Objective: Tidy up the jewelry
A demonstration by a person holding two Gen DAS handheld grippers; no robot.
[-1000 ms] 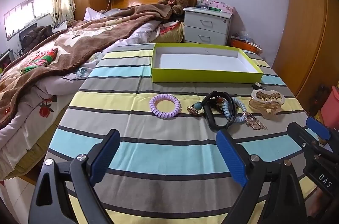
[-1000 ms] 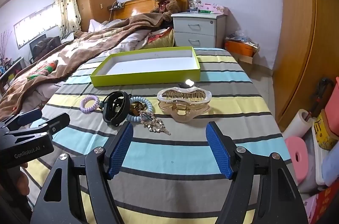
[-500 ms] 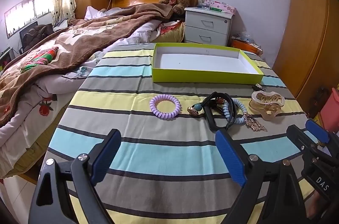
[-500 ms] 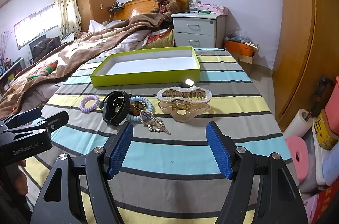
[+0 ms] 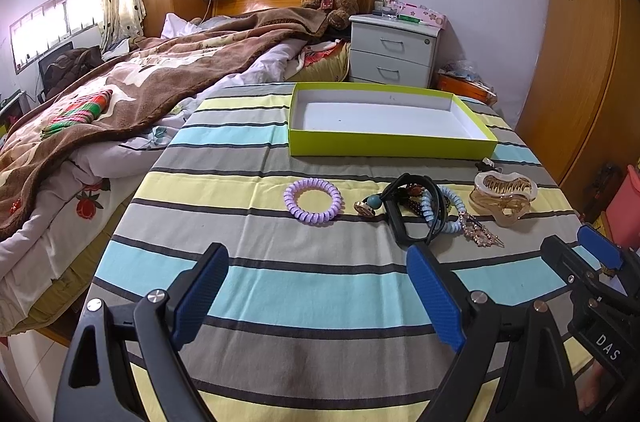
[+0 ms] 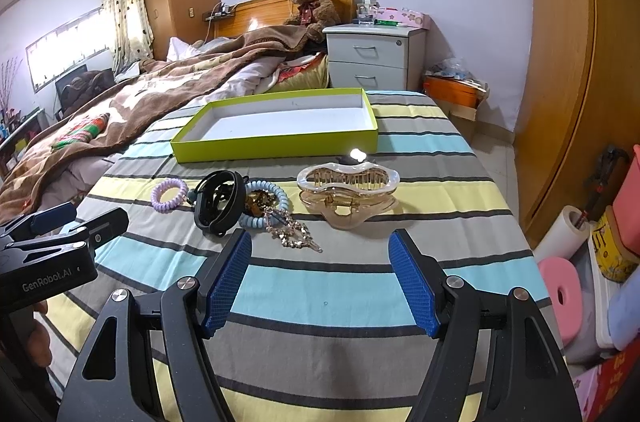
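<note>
Striped cloth [image 5: 320, 286] covers table beside bed. Jewelry in row near table middle: purple coil hair tie [image 5: 313, 200] at left end, apart from rest; black band [image 6: 219, 203] tangled with blue coil tie [image 6: 267, 205] and gold chain piece [image 6: 294, 234]; clear claw clip [image 6: 348, 191] at right end. Green tray [image 6: 276, 142] beyond row, holding nothing. Left gripper [image 5: 316, 302] spread wide, gripping nothing, short of purple tie. Right gripper [image 6: 320, 282] spread wide, gripping nothing, short of claw clip.

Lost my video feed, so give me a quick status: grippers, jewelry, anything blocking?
Left gripper open, empty; right gripper open, empty. Jewelry pile on striped cloth, green tray holds nothing. Nothing in the way.
</note>
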